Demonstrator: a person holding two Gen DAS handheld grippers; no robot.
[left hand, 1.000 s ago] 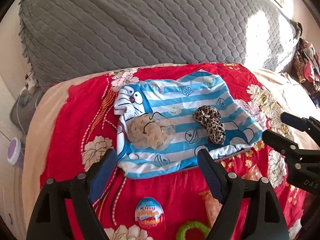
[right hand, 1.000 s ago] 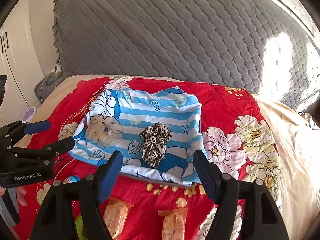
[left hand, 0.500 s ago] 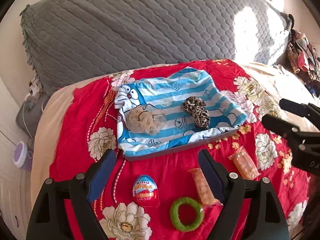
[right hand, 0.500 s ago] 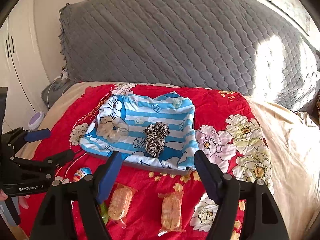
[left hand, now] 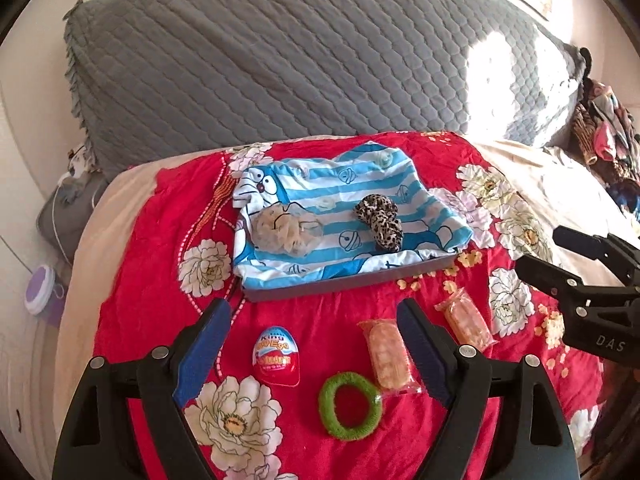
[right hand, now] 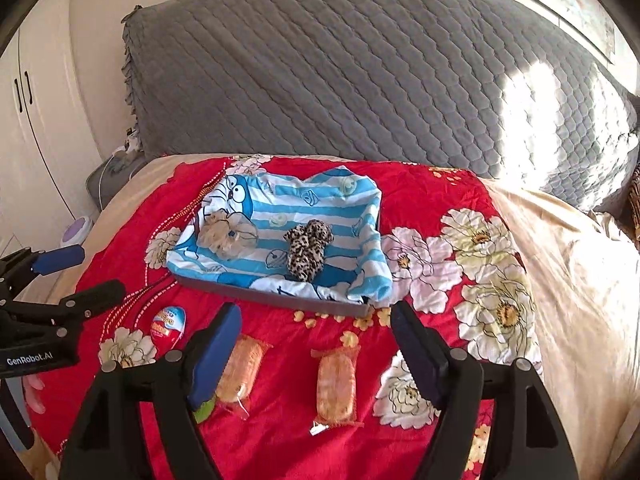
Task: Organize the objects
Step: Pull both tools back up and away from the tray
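Both tools (left hand: 314, 344) (right hand: 316, 344) further back; snack packets' (right hand: 336, 384) long axes tray-ward (right hand: 280, 300).

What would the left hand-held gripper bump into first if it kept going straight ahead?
Probably the red bedspread near the chocolate egg, short of the tray; depth is hard to judge.

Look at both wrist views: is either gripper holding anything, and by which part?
Nothing is held. The left gripper stands open and empty; the right gripper's jaws are opening, with nothing gripped.
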